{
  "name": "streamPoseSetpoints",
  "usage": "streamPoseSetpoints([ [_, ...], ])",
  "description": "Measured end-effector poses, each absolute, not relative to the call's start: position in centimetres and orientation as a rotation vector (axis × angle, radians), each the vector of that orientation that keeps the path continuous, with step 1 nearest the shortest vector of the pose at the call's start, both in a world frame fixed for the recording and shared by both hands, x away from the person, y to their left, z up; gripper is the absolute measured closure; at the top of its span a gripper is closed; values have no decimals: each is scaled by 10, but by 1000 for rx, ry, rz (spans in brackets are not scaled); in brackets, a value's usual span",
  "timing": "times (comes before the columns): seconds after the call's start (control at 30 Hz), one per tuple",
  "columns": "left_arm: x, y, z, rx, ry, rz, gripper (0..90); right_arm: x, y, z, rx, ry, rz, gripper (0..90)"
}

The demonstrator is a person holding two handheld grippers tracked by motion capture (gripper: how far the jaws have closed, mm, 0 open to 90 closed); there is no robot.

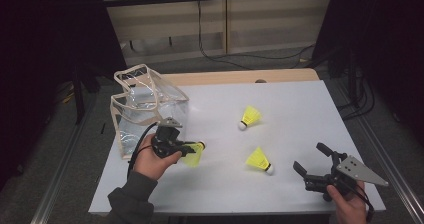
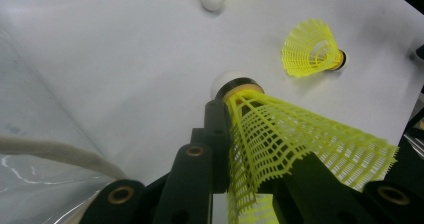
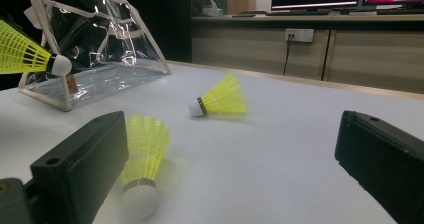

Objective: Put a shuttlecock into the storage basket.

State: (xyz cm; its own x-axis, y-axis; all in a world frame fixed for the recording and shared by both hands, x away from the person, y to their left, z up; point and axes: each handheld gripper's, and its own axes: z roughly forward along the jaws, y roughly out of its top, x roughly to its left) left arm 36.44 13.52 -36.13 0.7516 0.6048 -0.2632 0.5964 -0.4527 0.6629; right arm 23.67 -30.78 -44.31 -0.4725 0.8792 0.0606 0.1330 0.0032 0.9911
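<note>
- I see the table, white on top, with a strip of bare wood along its far edge.
- The bag is clear plastic with cream trim and stands upright at the table's left edge, toward the far left corner; its handles rise above the open top.
- My left gripper hangs just in front of the bag, near the left edge and about halfway down the table. It is clenched on a shuttle: in the left gripper view the yellow mesh skirt is pinched between the two black jaws, and the white cork points away from the camera, above the tabletop.
- My right gripper sits at the near right corner, low over the table, with its jaws spread wide and nothing between them. In the right gripper view the two jaws stand far apart at either side.
- A second shuttle lies on its side near the middle of the near edge, just left of the right gripper, cork pointing to the right. In the right gripper view it lies beside the left-hand jaw, cork toward the camera.
- A third shuttle lies near the table's centre, farther back, with its cork toward the near left.
</note>
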Motion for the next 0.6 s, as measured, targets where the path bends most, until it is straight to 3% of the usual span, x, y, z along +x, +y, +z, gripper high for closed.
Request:
streamPoseSetpoints([
  [0.6, 375, 131, -344, 2206, 907, -37, 822, 237, -308, -443, 1045, 1663, 1530, 5],
])
